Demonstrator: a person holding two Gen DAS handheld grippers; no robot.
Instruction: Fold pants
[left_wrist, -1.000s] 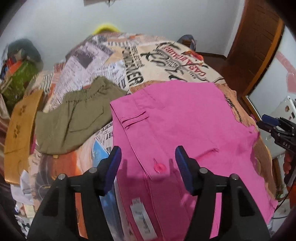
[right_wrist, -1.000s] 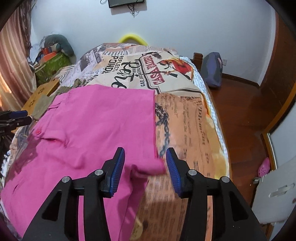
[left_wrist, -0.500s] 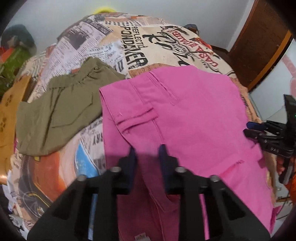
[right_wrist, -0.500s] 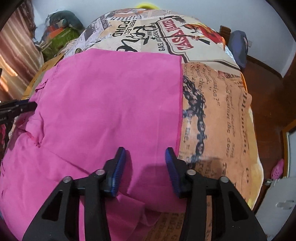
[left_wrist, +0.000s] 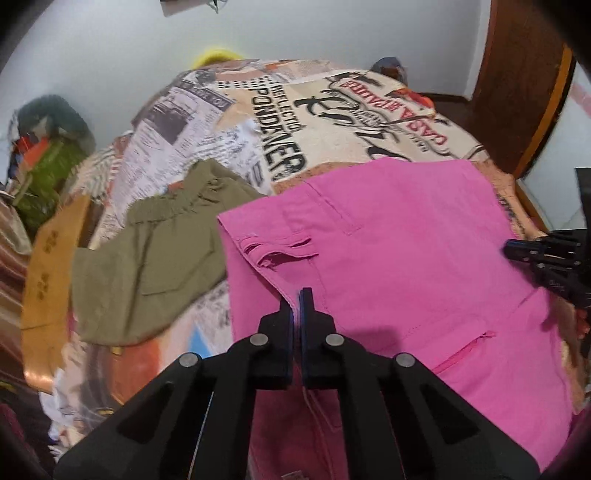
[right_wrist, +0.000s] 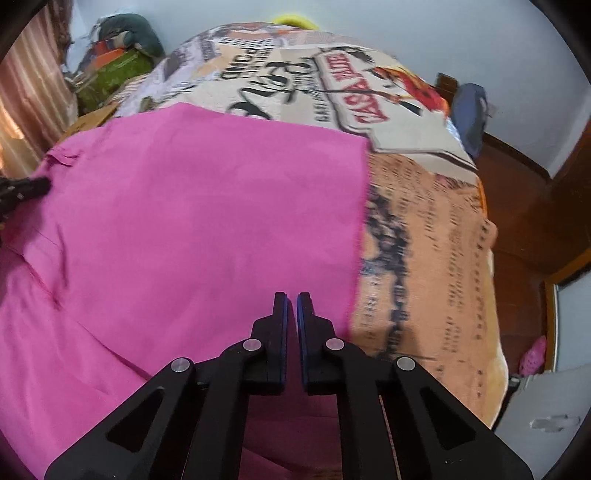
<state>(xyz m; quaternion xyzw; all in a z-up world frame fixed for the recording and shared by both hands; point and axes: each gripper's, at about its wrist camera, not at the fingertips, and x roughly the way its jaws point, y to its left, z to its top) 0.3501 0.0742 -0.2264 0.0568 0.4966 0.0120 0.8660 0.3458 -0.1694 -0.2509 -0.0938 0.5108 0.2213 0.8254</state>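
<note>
Bright pink pants (left_wrist: 399, 243) lie spread on the printed bedspread, waistband to the left; they also show in the right wrist view (right_wrist: 207, 221). My left gripper (left_wrist: 296, 295) is shut on the pink fabric near the waistband. My right gripper (right_wrist: 291, 299) is shut on the pink fabric near the leg hem end. Each gripper shows at the edge of the other's view, the right one (left_wrist: 517, 253) and the left one (right_wrist: 37, 183).
Olive green shorts (left_wrist: 155, 254) lie left of the pink pants. The bedspread (right_wrist: 417, 236) has newspaper print. A cardboard piece (left_wrist: 48, 266) and a bag pile (left_wrist: 48, 162) sit at the left edge. A wooden floor (right_wrist: 524, 206) and a blue bag (right_wrist: 472, 110) lie right.
Both grippers went from wide open to shut on the pink fabric. Both moved forward over the pants and now hold the near edge.
</note>
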